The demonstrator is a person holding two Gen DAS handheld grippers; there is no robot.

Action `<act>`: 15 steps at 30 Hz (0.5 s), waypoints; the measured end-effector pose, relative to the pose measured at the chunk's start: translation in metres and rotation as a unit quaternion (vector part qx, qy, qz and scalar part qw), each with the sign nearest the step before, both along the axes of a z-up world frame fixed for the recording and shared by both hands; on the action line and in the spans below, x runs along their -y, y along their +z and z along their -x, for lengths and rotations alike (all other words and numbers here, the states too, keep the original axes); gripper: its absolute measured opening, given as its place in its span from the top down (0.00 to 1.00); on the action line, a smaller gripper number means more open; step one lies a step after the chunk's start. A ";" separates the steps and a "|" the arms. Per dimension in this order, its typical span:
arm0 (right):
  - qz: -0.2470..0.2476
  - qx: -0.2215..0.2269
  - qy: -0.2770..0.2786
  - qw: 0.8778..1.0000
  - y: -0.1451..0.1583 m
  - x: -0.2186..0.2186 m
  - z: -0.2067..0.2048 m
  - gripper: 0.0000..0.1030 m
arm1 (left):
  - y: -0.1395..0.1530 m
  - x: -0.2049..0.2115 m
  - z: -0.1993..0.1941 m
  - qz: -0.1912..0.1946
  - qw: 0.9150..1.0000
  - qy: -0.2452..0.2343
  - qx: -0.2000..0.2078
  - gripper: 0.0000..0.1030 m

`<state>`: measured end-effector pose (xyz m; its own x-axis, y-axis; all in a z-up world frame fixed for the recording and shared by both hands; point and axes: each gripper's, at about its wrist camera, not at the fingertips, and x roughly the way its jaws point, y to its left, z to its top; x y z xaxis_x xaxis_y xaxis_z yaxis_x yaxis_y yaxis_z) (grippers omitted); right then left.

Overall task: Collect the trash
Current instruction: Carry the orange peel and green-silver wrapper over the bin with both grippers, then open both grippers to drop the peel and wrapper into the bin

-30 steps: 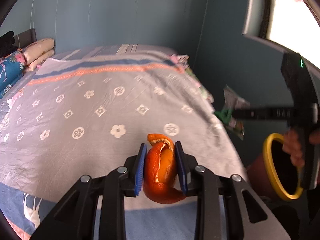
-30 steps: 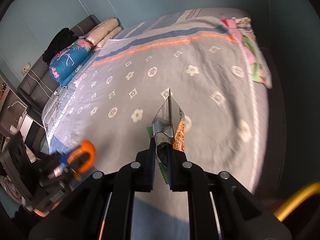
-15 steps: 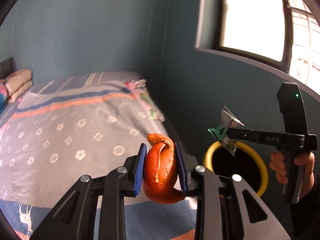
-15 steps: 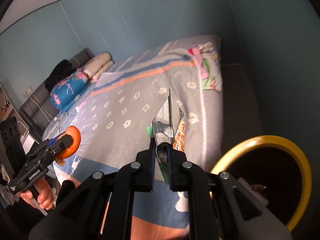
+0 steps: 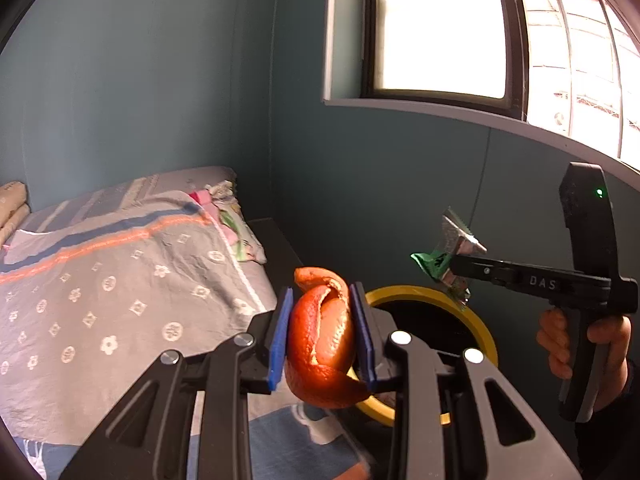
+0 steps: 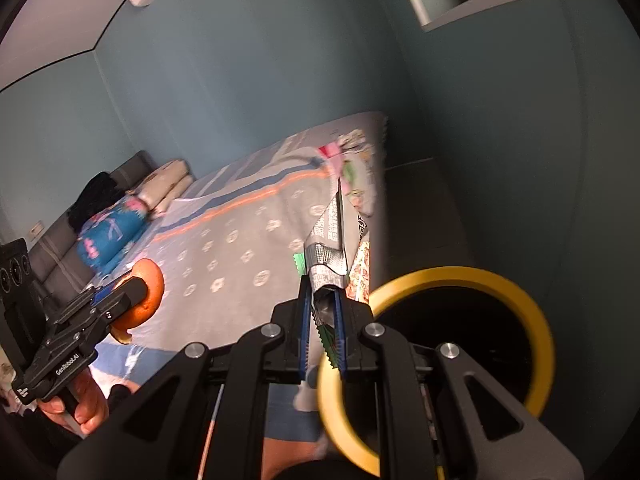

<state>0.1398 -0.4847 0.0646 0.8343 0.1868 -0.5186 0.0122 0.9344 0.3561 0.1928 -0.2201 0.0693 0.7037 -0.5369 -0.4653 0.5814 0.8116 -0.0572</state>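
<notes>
Two loads in hand: your left gripper point(image 5: 322, 338) has its jaws pinching the orange peel point(image 5: 322, 344), your right gripper point(image 6: 322, 320) has its jaws pressed tight on the foil wrapper point(image 6: 332, 248). Both hang near the yellow-rimmed bin point(image 6: 472, 276) beside the bed point(image 5: 120, 280). Centre each over the dark mouth before letting go; the wrapper looks light and may drift.

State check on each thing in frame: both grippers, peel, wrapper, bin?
left gripper: jaws shut on the orange peel, held in the air
orange peel: curled, clamped between the blue pads
right gripper: jaws shut on the snack wrapper
snack wrapper: crumpled, sticking up out of the jaws
trash bin: yellow rim, open top, dark inside
bed: cover wrinkled
</notes>
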 end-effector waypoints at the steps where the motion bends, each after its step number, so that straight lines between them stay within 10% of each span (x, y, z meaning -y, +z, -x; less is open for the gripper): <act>1: -0.004 -0.002 -0.004 1.000 -0.003 0.008 0.004 0.90 | -0.002 0.006 -0.002 0.001 1.000 -0.006 -0.006 0.73; 15: -0.017 -0.050 -0.062 0.997 -0.039 0.064 -0.018 0.89 | -0.054 0.085 -0.046 0.006 0.995 -0.039 -0.087 0.73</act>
